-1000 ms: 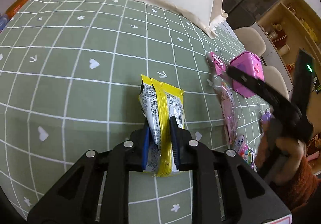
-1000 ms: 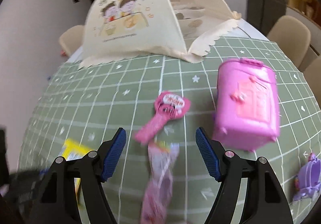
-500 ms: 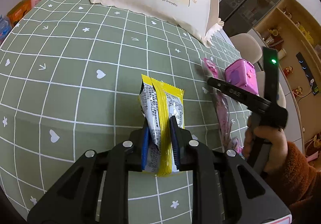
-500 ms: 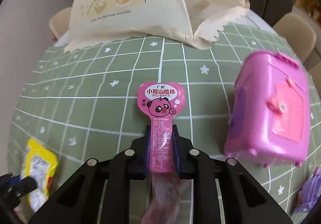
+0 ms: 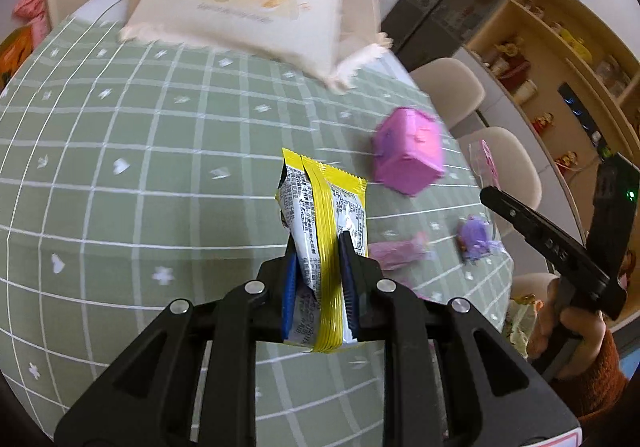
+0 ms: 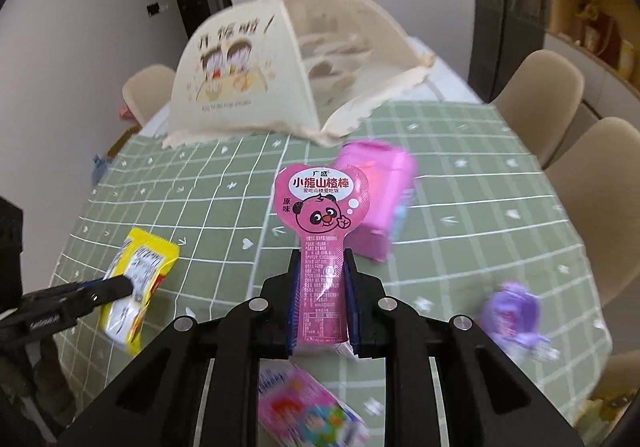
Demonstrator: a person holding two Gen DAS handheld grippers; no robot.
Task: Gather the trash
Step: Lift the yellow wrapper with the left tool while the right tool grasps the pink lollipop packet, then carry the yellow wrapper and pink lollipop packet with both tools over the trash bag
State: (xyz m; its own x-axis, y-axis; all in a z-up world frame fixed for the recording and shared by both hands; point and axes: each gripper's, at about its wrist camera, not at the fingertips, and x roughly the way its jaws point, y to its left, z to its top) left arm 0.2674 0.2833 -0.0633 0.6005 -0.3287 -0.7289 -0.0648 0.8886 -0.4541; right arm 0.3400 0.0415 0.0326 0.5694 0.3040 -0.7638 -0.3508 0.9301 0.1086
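My left gripper is shut on a yellow and silver snack wrapper, which stands upright between the blue pads, lifted off the green tablecloth. The same yellow wrapper shows at the left of the right wrist view. My right gripper is shut on a pink lollipop-shaped wrapper with a panda face, also raised above the table. A crumpled pink wrapper lies on the cloth. A colourful pink packet lies under the right gripper.
A cream mesh food cover stands at the table's far end. A pink toy case and a small purple toy sit on the cloth. Beige chairs line the right side, with shelves beyond.
The right gripper shut on the pink panda wrapper and lifted it off the cloth. Both grippers rose and pulled back, the left one still holding the yellow wrapper.
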